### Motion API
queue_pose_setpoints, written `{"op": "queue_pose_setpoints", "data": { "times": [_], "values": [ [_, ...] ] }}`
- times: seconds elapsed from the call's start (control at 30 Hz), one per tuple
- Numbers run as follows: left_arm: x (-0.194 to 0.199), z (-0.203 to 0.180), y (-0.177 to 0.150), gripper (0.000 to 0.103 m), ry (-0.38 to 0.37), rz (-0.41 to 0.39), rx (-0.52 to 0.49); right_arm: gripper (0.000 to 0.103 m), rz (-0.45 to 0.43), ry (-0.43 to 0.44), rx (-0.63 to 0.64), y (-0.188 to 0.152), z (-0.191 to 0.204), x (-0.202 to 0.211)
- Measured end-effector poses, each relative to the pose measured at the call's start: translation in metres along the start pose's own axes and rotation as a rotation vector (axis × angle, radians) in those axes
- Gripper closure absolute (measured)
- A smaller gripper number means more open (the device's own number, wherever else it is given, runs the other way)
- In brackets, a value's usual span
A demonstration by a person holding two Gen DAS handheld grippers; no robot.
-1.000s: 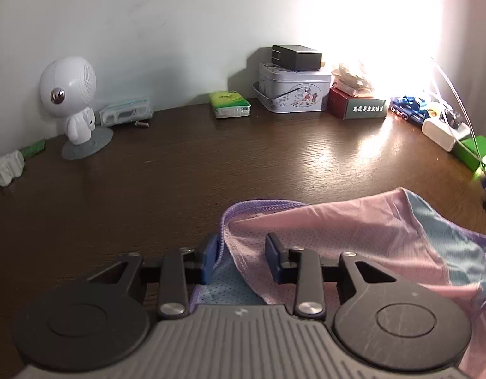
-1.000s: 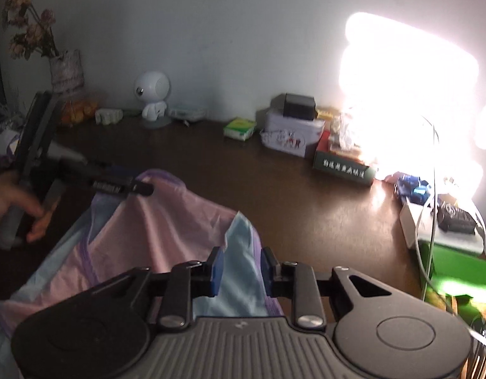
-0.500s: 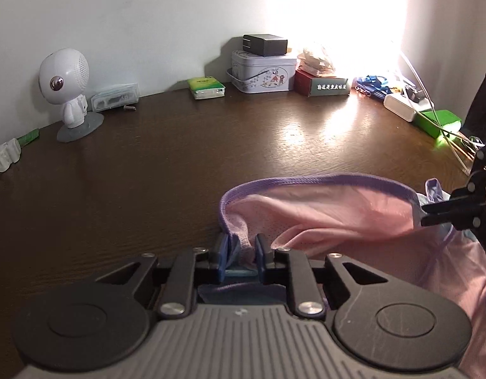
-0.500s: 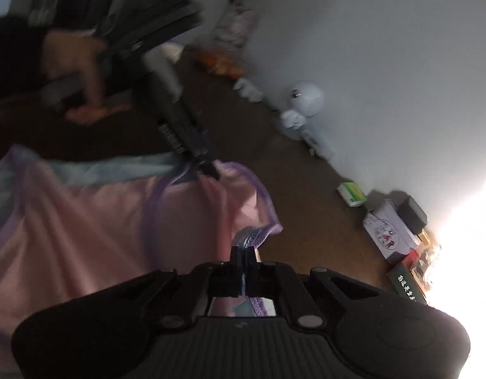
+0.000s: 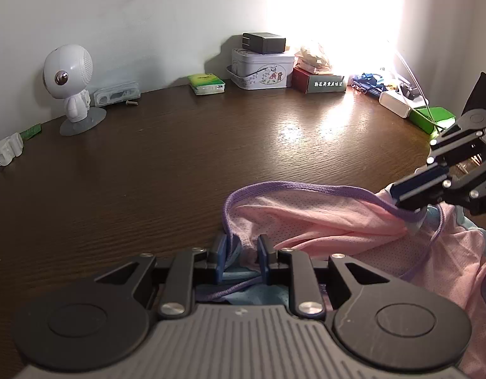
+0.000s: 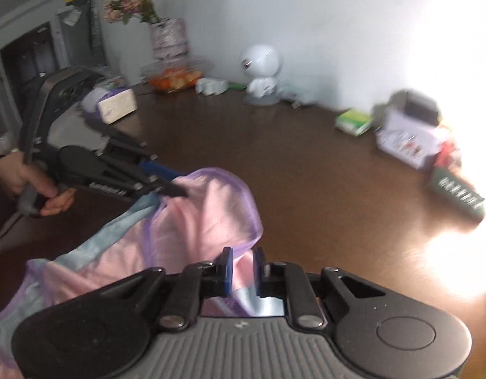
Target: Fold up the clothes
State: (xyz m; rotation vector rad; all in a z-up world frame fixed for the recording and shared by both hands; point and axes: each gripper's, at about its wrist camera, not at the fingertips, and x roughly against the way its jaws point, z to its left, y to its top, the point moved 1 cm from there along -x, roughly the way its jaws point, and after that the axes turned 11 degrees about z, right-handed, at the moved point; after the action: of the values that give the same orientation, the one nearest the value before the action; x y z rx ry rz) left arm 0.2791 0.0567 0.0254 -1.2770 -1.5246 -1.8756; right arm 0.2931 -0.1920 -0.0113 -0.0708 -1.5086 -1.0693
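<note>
dark wooden table (image 5: pixel 179 164), pink garment (image 5: pixel 321 224) bunched at its near right. my left gripper (image 5: pixel 242 252) has the purple hem between narrow jaws, easing open. my right gripper (image 6: pixel 242 268) is opening too, cloth between its pads.

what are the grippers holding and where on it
Both pinch the pink garment by its purple-trimmed edge: left gripper at one end, right gripper at the other, jaws easing open.
</note>
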Motion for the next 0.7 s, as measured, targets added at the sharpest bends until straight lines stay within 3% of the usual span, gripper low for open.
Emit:
{"op": "queue_pose_setpoints", "data": {
  "times": [0.13, 0.3, 0.4, 0.43, 0.47, 0.53, 0.6, 0.63, 0.7],
  "values": [
    [-0.003, 0.001, 0.004, 0.082, -0.002, 0.003, -0.004, 0.095, 0.025, 0.12, -0.04, -0.001, -0.005, -0.006],
    [-0.006, 0.0, 0.006, 0.082, -0.004, -0.003, -0.007, 0.083, -0.022, 0.214, -0.077, -0.002, -0.007, 0.004],
    [-0.007, -0.001, 0.007, 0.082, -0.005, -0.007, -0.007, 0.084, 0.008, 0.169, -0.066, -0.003, -0.003, -0.003],
    [-0.007, -0.001, 0.007, 0.082, -0.004, -0.009, -0.006, 0.087, 0.013, 0.161, -0.072, -0.004, -0.002, -0.006],
    [-0.007, -0.001, 0.007, 0.082, -0.005, -0.009, -0.002, 0.1, 0.018, 0.154, -0.08, -0.004, -0.001, -0.008],
    [-0.006, 0.001, 0.009, 0.078, 0.009, -0.013, 0.014, 0.102, -0.014, 0.096, -0.056, -0.004, 0.004, -0.005],
    [0.005, 0.008, 0.011, 0.065, 0.036, -0.075, 0.053, 0.102, -0.094, -0.031, -0.034, 0.004, 0.004, 0.008],
    [0.011, 0.012, 0.013, 0.063, 0.044, -0.109, 0.074, 0.102, -0.123, -0.106, -0.036, 0.009, 0.001, 0.014],
    [0.017, 0.016, 0.017, 0.061, 0.046, -0.123, 0.106, 0.102, -0.137, -0.381, 0.012, 0.024, -0.005, 0.014]
  ]
}}
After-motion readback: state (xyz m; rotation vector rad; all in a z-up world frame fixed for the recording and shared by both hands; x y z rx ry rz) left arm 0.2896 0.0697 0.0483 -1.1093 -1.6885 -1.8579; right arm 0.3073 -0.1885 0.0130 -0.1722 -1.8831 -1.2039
